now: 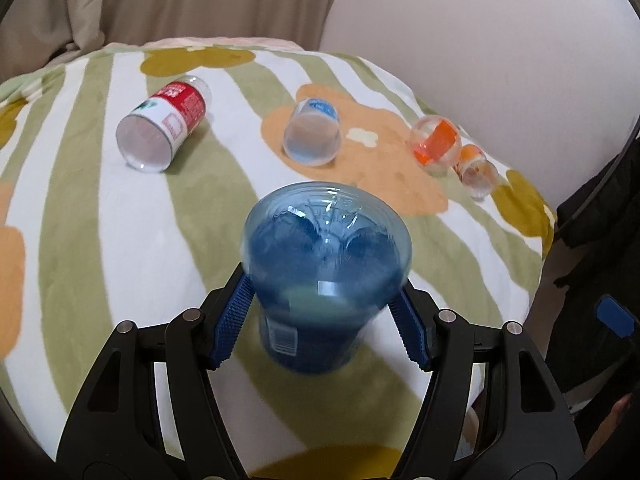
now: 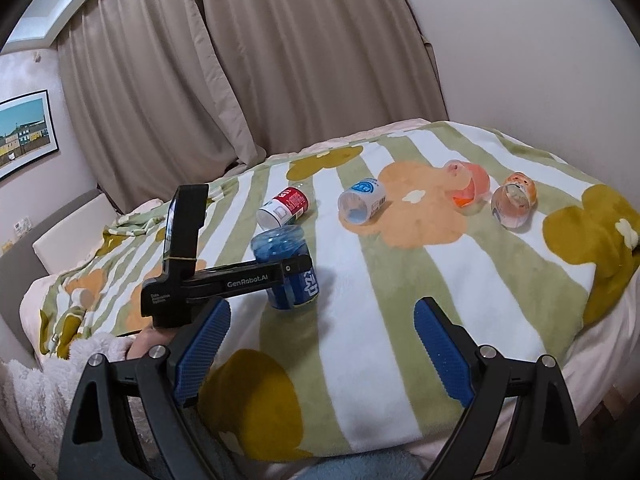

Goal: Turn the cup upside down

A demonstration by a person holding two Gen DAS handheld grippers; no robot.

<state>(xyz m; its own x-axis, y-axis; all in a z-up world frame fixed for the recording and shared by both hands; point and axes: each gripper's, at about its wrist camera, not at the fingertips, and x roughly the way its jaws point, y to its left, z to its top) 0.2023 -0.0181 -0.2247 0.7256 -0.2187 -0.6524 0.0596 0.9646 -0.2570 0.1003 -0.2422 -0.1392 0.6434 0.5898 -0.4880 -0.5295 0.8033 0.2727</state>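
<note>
now my left gripper point(image 1: 326, 312) clamps the blue cup point(image 1: 326, 276) over the blanket point(image 1: 100, 240); my right gripper point(image 2: 320, 344) gapes, holding nothing.

A bedroom in a home. Shown by a bed point(image 2: 400, 412) spread with a fleece blanket point(image 2: 460, 280) in green and white stripes with orange and mustard flowers, long beige curtains point(image 2: 240, 60) hanging behind it, a framed picture point(image 2: 24, 132) of a townscape on the pale wall point(image 2: 540, 40), and what may be an upholstered headboard point(image 2: 68, 232) at the far side.
</note>
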